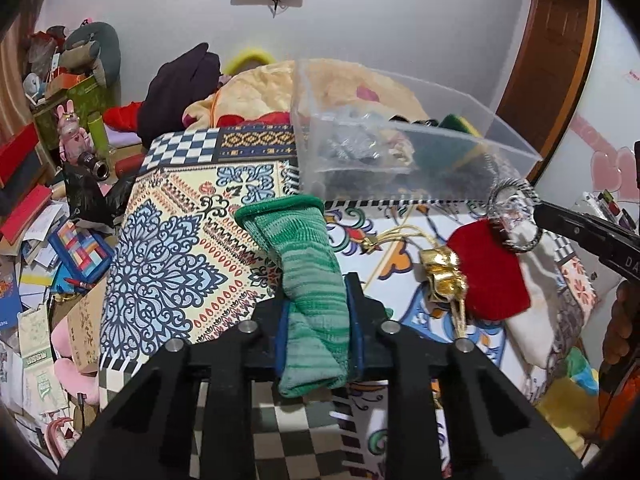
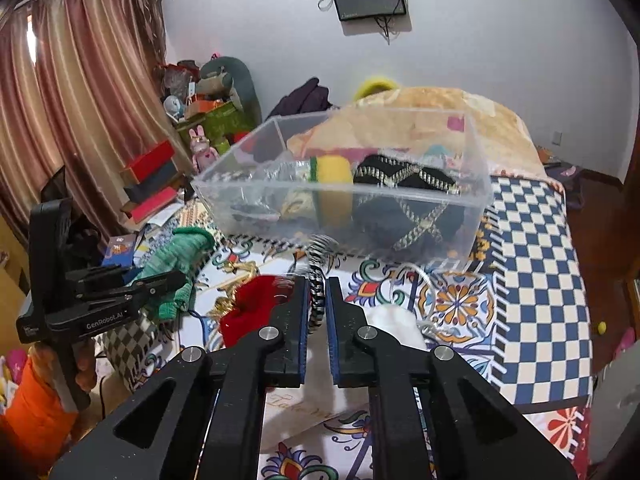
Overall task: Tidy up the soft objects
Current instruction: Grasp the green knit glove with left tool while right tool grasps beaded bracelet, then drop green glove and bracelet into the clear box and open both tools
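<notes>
Left tongs point(image 1: 316, 320) pinch green sock point(image 1: 304, 264), long axis toward clear bin point(image 1: 400, 148) at 12 o'clock; right tongs point(image 2: 318, 304) pinch striped scrunchie point(image 2: 318, 280)

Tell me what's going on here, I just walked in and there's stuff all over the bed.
A person is sorting soft things into a clear plastic bin on the patterned bedspread. The left claw is shut on a green knit sock, held up short of the bin. The right claw pinches a black-and-white striped hair tie, also outside the bin. A red pouch and a gold ribbon lie on the bed. The bin already holds a yellow-green sponge and a black studded item.
</notes>
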The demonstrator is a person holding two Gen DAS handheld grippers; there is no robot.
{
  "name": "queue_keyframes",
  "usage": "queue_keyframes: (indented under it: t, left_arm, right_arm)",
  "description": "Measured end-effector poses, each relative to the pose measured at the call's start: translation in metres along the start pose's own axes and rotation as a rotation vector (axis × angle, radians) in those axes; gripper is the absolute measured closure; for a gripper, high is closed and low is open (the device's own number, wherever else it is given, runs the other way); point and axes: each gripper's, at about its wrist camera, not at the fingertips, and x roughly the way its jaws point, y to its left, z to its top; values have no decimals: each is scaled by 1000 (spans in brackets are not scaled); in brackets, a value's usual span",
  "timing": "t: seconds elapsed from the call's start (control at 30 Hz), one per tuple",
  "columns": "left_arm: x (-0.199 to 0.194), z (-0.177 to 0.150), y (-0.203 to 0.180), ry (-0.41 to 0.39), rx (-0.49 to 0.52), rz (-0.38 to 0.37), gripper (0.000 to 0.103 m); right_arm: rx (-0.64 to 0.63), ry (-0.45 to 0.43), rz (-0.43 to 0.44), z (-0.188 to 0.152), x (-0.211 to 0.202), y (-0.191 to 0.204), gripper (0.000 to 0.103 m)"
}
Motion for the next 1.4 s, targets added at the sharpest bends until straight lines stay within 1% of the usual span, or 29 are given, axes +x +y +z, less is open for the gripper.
queue_keyframes:
  t: [0.3, 0.43, 0.47, 0.53, 0.57, 0.6, 0.63, 0.67, 0.83, 0.93, 0.97, 1.0, 1.03, 1.1, 1.13, 1.2, 1.4]
  left_arm:
    - [-44, 17, -16, -123, 25, -36, 81]
    - [-60, 28, -24, -177, 43, -50, 81]
    - [-63, 31, -26, -189, 48, -54, 81]
    - [-67, 35, -28, -204, 52, -62, 81]
    - [-68, 37, -29, -208, 52, -73, 81]
    - [-69, 38, -29, -209, 52, -80, 81]
    - [-68, 40, -30, -209, 53, -84, 81]
    - [-67, 41, -32, -208, 60, -80, 81]
    - [-61, 46, -37, -202, 78, -76, 81]
    - [-60, 49, -41, -213, 91, -73, 81]
    - [-59, 50, -41, -215, 94, -74, 81]
    - [-59, 51, -42, -217, 96, -76, 81]
    - [-58, 53, -43, -219, 97, -77, 81]
    - [-56, 56, -43, -224, 98, -78, 81]
    - [-55, 60, -44, -228, 97, -79, 81]
    - [-53, 64, -44, -235, 96, -81, 81]
    - [-43, 84, -47, -255, 92, -74, 81]
  right_arm:
    - [-45, -85, -24, 10, -22, 10, 97]
    - [-58, -49, -49, 11, -16, 9, 96]
    - [-50, -36, -52, 10, -13, 7, 94]
    - [-37, -6, -37, 8, -10, 4, 78]
    - [-34, 4, -37, 7, -7, 4, 59]
    - [-37, 3, -45, 5, -5, 5, 45]
    - [-44, 1, -51, 4, -3, 6, 42]
    - [-55, 1, -58, 3, -1, 8, 41]
    - [-64, 82, -62, 0, 31, 8, 41]
    - [-45, 93, -64, -1, 39, 6, 41]
    - [-40, 94, -58, 0, 40, 4, 43]
    - [-37, 95, -59, 0, 42, 3, 51]
    - [-38, 97, -60, 0, 42, 2, 55]
    - [-28, 97, -48, 0, 41, -1, 66]
    - [-19, 93, -39, -1, 40, -3, 68]
    - [-10, 86, -32, -1, 37, -6, 77]
    - [10, 53, -31, 2, 27, -14, 88]
